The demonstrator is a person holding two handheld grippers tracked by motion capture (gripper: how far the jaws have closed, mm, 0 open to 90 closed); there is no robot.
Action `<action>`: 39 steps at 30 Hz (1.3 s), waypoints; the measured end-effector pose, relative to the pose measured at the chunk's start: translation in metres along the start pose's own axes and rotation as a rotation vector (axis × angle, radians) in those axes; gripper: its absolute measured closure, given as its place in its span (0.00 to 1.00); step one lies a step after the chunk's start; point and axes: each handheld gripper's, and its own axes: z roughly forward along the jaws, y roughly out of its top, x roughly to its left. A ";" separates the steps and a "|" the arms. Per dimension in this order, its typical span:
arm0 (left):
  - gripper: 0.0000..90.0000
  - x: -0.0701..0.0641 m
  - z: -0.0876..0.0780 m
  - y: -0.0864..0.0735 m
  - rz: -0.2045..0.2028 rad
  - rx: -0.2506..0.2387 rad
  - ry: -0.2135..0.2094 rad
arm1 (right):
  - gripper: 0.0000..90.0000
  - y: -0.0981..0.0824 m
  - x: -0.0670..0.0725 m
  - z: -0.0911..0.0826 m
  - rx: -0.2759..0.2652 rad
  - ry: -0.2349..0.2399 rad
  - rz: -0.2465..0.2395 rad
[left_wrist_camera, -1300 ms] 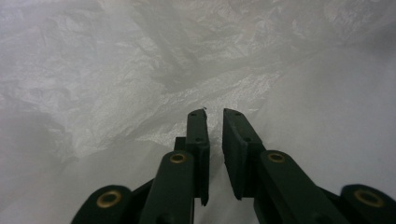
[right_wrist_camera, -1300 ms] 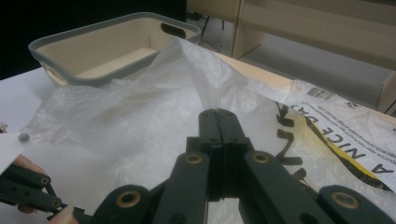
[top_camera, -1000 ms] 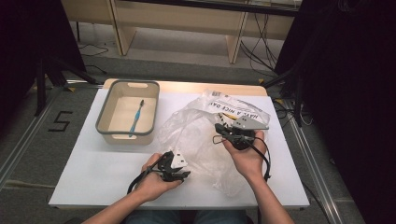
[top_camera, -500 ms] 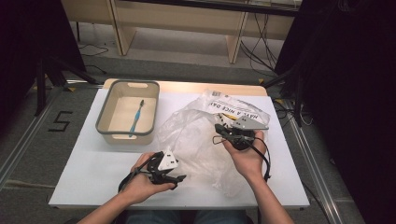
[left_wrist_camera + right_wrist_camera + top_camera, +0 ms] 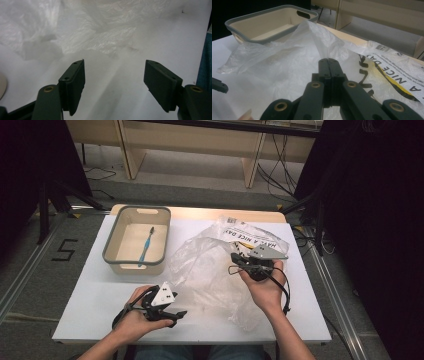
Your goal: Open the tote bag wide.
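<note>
A crumpled clear plastic bag (image 5: 210,265) with black and yellow print lies across the middle of the white table (image 5: 95,305). My right gripper (image 5: 235,261) is shut on a pinched fold of the bag (image 5: 287,60), which rises in a peak from its closed tips (image 5: 329,62). My left gripper (image 5: 177,316) sits near the front edge, left of the bag. Its jaws have just been opening and stand wide, with nothing between them (image 5: 113,85). The bag's edge (image 5: 82,32) lies just beyond them.
A beige tray with a grey rim (image 5: 107,247) stands at the back left with a blue toothbrush (image 5: 146,245) lying in it. The tray (image 5: 262,40) rises behind the bag in the right gripper view. Wooden shelving and cables lie beyond the table.
My left hand has drawn back to the left, away from the bag, and its jaws have spread wider. The right hand has kept still with its pinch on the bag.
</note>
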 end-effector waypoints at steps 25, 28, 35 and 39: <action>0.30 0.034 -0.033 -0.023 -0.116 -0.092 0.168 | 1.00 -0.001 -0.001 0.000 0.010 -0.003 0.004; 0.30 0.037 -0.035 -0.023 -0.127 -0.103 0.180 | 1.00 -0.001 -0.002 0.000 0.009 -0.004 0.005; 0.30 0.043 -0.041 -0.023 -0.156 -0.131 0.199 | 1.00 -0.002 -0.002 0.000 0.012 0.000 0.007; 0.30 0.043 -0.041 -0.023 -0.162 -0.133 0.211 | 1.00 -0.002 -0.002 -0.001 0.014 0.000 0.009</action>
